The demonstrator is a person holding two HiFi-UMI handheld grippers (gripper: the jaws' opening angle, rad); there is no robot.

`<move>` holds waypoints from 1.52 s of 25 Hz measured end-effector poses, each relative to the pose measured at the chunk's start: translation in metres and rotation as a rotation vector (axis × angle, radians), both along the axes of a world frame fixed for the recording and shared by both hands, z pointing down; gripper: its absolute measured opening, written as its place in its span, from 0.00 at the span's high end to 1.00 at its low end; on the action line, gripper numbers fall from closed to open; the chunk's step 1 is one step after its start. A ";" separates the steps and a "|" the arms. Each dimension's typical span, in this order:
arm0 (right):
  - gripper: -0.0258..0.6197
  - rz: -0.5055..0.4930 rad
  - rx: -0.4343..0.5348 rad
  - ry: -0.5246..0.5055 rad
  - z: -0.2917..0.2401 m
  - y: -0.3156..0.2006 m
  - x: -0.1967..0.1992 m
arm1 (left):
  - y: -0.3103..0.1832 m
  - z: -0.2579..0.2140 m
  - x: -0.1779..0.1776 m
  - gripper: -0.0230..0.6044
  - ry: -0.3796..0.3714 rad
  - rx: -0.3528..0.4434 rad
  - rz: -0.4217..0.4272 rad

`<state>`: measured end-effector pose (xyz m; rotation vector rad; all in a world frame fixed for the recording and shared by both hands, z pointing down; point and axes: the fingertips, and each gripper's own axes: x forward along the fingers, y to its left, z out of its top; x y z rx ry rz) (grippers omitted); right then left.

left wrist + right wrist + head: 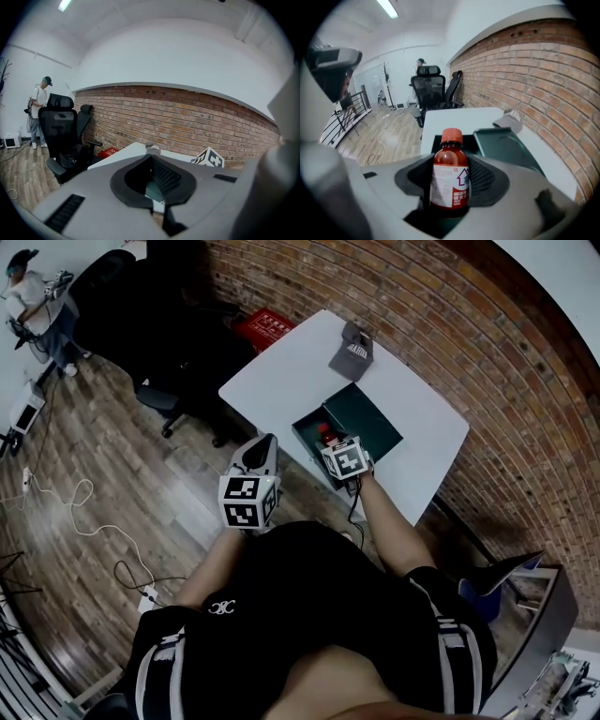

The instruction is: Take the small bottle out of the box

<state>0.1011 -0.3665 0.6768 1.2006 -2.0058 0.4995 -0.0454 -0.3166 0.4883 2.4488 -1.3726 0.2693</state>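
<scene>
While the white bench (281, 371) sits by a brick wall (422, 324) on wood floor (84, 456), right tongs (451, 187) pinch the small bottle (450, 166) just above the open box (302, 432); left tongs (152, 187) are spread and empty beside the box.

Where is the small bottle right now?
In the right gripper view, the small bottle stands upright, clamped between the right gripper's jaws, at the near side of the open green box on the white table.

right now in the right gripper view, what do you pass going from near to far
small bottle → open green box → grey cap → black office chair → person
</scene>
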 end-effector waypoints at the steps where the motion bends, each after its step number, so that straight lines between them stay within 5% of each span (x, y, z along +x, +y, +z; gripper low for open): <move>1: 0.62 0.023 0.050 -0.027 -0.014 -0.003 0.001 | 0.000 0.001 0.002 0.94 0.000 -0.003 0.009; 11: 0.62 0.324 0.477 -0.218 -0.145 0.016 0.028 | -0.002 0.008 0.018 0.94 -0.015 -0.012 0.106; 19: 0.62 0.448 0.699 -0.135 -0.207 0.063 0.055 | 0.002 0.011 0.040 0.94 -0.017 -0.015 0.196; 26: 0.62 0.543 0.790 -0.125 -0.222 0.092 0.076 | 0.010 0.017 0.051 0.94 -0.025 -0.029 0.236; 38: 0.62 0.541 0.770 -0.156 -0.212 0.095 0.072 | 0.008 0.008 0.049 0.94 -0.011 0.014 0.211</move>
